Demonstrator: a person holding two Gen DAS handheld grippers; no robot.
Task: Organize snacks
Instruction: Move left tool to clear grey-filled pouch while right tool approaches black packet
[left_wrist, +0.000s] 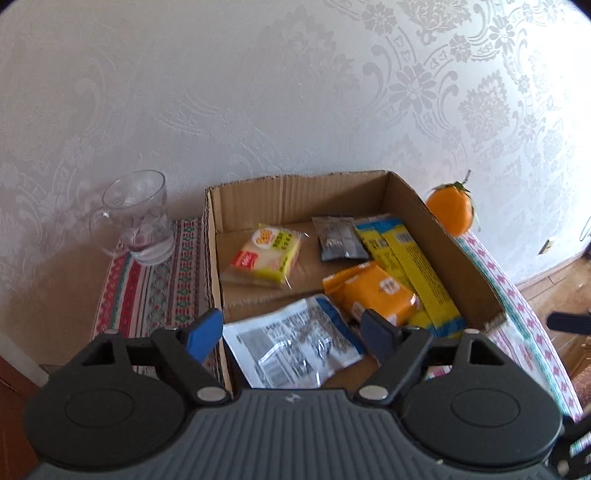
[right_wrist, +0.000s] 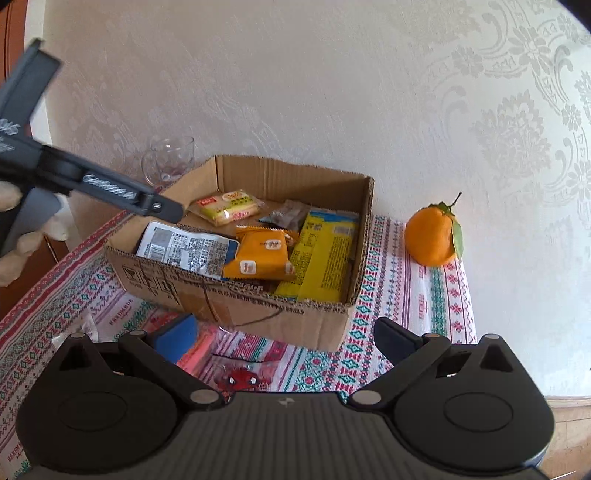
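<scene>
An open cardboard box stands on the patterned tablecloth against the wall. Inside lie a yellow cracker pack, a small dark packet, an orange packet, long yellow-and-blue packets and a white printed packet. My left gripper hovers open over the box's near left corner; the white packet lies below its jaws, untouched by the pads. My right gripper is open in front of the box, above a small clear packet with a red item.
A clear glass mug stands left of the box by the wall. An orange fruit with a leaf sits to its right. A pink packet lies by my right gripper. The table edge drops off at right.
</scene>
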